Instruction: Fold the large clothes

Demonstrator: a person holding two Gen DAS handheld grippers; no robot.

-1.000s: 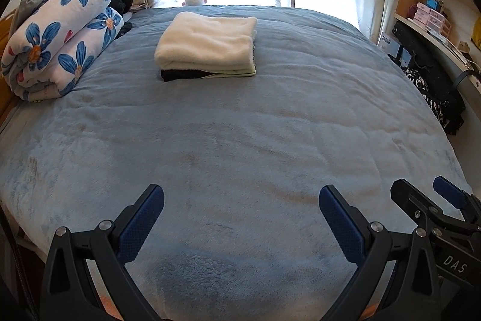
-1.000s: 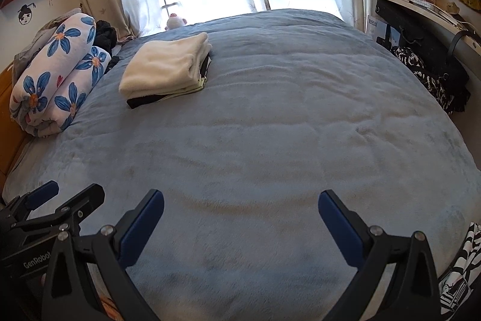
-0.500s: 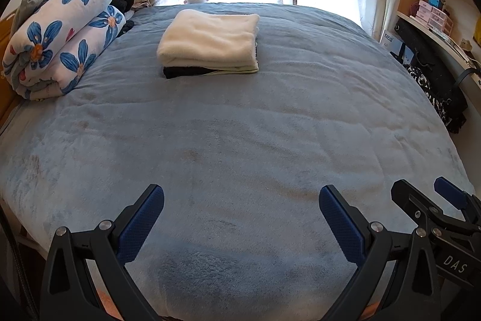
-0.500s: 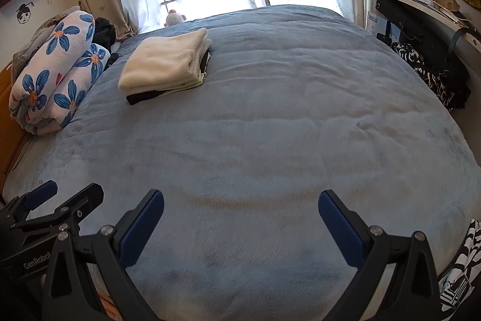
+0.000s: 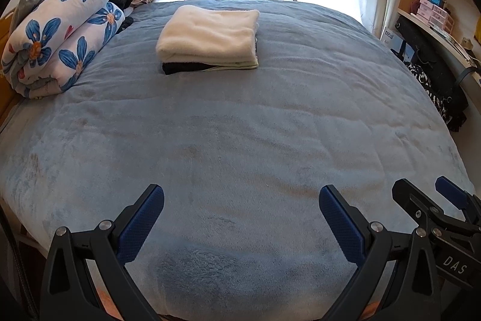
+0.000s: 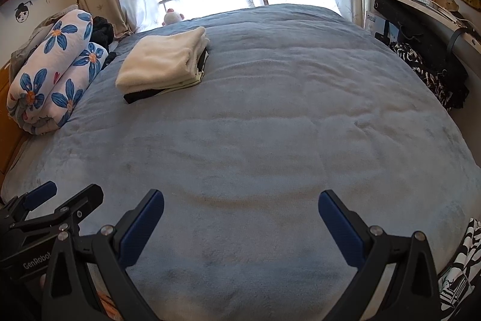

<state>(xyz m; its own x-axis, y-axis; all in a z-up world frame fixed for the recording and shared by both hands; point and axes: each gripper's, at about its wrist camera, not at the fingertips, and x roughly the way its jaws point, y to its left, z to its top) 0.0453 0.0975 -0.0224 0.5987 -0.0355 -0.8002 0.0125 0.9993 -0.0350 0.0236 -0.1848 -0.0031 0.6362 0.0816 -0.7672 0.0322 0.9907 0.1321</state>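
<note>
Folded clothes [image 5: 209, 41] lie on the blue blanket [image 5: 240, 140], far ahead of the left claw [image 5: 241, 218] and right claw [image 6: 241, 218], both released and empty.

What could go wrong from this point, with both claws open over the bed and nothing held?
1. The black-and-white garment hangs at the bed's near right edge, mostly out of frame; it may slip off.
2. The folded stack sits far across the blue blanket; a garment spread there could knock it.
3. The left claw and right claw hover close together and might collide.
</note>
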